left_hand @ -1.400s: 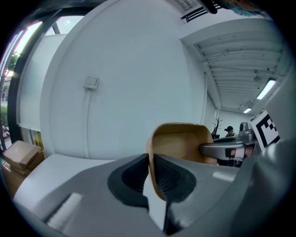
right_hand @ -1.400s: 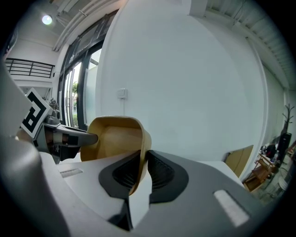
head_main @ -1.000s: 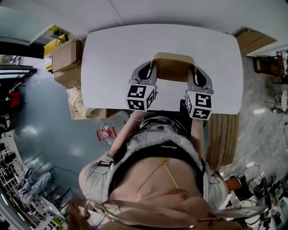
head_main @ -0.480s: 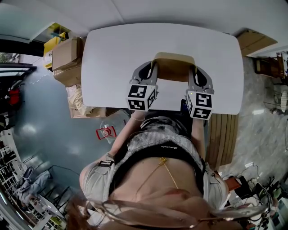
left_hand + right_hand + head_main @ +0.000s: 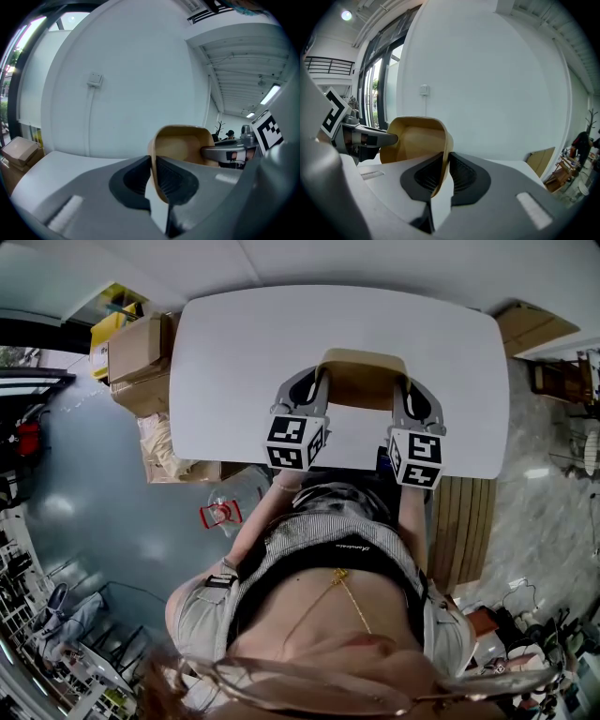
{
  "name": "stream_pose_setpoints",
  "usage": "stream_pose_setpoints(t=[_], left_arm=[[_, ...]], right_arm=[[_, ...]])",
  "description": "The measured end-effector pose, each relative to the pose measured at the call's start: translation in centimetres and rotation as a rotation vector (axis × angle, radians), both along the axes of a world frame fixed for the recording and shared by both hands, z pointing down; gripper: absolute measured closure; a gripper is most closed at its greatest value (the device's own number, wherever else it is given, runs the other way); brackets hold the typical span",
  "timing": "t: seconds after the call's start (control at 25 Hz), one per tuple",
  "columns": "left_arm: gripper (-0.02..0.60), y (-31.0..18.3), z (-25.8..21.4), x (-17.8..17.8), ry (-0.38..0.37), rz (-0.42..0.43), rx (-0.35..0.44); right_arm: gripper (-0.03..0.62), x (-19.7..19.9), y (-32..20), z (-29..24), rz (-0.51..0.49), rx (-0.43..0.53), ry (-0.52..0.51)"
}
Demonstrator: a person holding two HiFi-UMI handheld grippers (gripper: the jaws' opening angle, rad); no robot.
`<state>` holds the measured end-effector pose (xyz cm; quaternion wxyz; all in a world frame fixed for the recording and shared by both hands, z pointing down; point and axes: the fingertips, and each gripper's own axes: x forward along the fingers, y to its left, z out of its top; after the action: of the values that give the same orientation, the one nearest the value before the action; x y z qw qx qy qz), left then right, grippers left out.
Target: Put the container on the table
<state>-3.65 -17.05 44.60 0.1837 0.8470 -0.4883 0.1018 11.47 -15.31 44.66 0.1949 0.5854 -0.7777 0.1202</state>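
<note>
Tan plastic container (image 5: 361,381) with rounded corners is over the white surface (image 5: 234,352). The left tool (image 5: 153,164) pinches its one side wall, the right tool (image 5: 444,164) the opposite wall.

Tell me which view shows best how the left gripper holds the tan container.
The left gripper view: there the left gripper has its jaws closed on the container's side wall. The head view shows the contact only small, from above. The right gripper view shows just that gripper's tip at the far wall.
</note>
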Motion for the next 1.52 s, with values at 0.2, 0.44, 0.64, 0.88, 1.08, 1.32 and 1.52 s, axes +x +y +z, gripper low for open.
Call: stream_pose_setpoints(t=[0.2,0.44,0.64,0.88,1.08,1.32,1.52], left_arm=[[0.568,0.0,0.5,-0.4,-0.002,-0.001,-0.010],[0.568,-0.3,0.6,-0.4,-0.003,0.003,-0.016],[0.568,-0.4,1.0,-0.2,-0.004,0.009,-0.029],[0.568,-0.6,2.7,-0.3,-0.011,0.015,-0.072],[0.568,-2.1,5.9,-0.5,-0.028,0.022,-0.134],[0.568,-2.8,9.2,0.3,-0.050,0.039,-0.218],[0.568,-3.1,11.3,-0.2,-0.063,0.028,-0.273]], right_arm=[[0.536,-0.4,-0.1,0.6,-0.004,-0.009,-0.001],[0.534,-0.4,-0.3,0.7,-0.007,-0.017,-0.006],[0.534,-0.2,-0.3,1.2,-0.003,-0.032,0.001],[0.534,-0.3,-0.6,2.6,-0.006,-0.065,0.006],[0.531,-0.6,-2.0,5.8,-0.018,-0.132,0.010],[0.531,0.1,-2.9,9.3,-0.025,-0.232,0.006],[0.531,-0.3,-3.3,11.3,-0.036,-0.287,0.005]])
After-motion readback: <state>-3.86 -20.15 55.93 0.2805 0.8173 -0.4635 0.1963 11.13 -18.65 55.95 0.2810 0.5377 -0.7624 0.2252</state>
